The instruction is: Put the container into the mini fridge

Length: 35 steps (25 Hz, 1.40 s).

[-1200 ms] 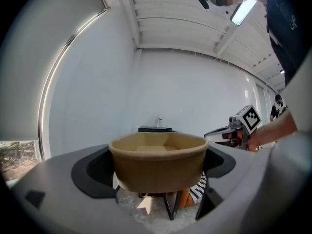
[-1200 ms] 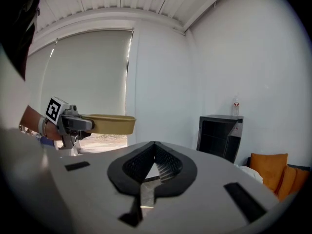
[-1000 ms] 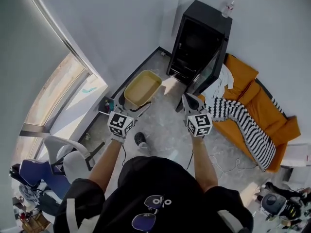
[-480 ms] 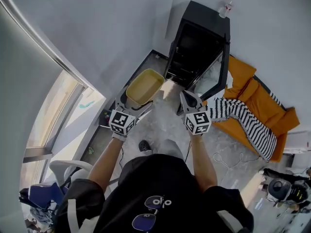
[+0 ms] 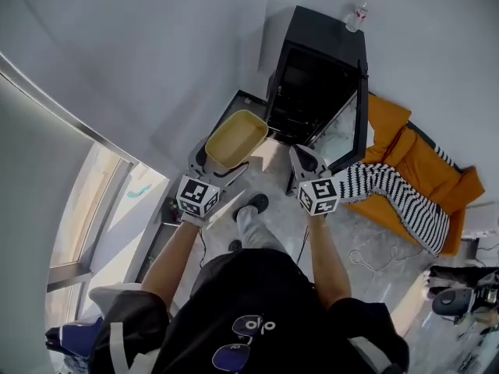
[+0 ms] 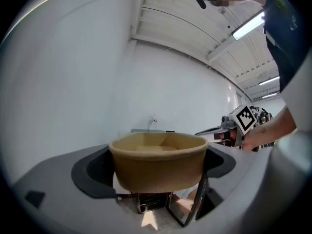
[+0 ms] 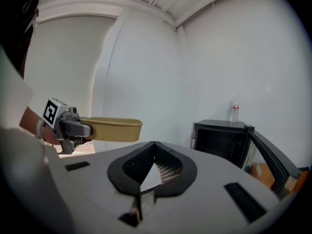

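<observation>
Against the far wall stands the black mini fridge (image 5: 316, 76), its glass door (image 5: 349, 131) swung wide to the right, so the dark interior can be entered from the front. Just near and left of that opening, the tan oval paper container (image 5: 235, 135) hangs in the air, upright and level. It is carried by the left claw (image 5: 221, 160), whose jaws stand wide and press its two sides below the rim; a level hold should suit sliding it onto a shelf. The right claw (image 5: 301, 158) is closed to a point on nothing, near the door, probably kept free to shut it.

No surface bears the container. Below lies the pale marbled floor (image 5: 281, 185). White walls (image 5: 156, 45) enclose the room, with a window (image 5: 101, 201) at the left. At the right, an orange sofa (image 5: 421, 170) carries a black-and-white striped blanket (image 5: 398, 197), and a small clear bottle (image 5: 355, 14) tops the fridge.
</observation>
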{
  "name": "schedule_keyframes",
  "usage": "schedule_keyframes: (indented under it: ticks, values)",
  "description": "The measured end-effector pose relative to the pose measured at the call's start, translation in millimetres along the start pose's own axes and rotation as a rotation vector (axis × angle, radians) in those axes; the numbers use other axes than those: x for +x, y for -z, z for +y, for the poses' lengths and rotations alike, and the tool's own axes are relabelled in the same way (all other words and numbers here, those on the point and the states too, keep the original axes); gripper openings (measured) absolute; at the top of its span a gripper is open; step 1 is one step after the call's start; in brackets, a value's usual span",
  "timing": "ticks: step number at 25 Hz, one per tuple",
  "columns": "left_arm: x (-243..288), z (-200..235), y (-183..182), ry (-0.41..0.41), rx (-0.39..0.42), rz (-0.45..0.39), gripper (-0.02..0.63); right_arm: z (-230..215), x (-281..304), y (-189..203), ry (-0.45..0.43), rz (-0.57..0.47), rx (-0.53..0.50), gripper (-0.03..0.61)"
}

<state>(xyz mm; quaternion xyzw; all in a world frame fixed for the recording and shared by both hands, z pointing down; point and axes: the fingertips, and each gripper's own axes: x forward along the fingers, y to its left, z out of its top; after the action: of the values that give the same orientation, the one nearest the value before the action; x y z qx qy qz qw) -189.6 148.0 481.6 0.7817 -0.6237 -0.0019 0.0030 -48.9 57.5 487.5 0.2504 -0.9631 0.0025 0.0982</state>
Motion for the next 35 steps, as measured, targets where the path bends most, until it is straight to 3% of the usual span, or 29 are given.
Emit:
schedule_keyframes:
  ticks: [10, 23, 35]
  values:
    - [129.4, 55.6, -14.9, 0.082, -0.020, 0.016, 0.526, -93.9, 82.4, -21.8, 0.053, 0.013, 0.026, 0.008]
    - [293.8, 70.9, -7.8, 0.244, -0.026, 0.066, 0.526, -226.1, 134.9, -22.6, 0.181, 0.022, 0.090, 0.008]
    - [353.2, 45.7, 6.0, 0.337, -0.027, 0.095, 0.526, -277.1, 114.4, -11.6, 0.286, 0.008, 0.136, 0.008]
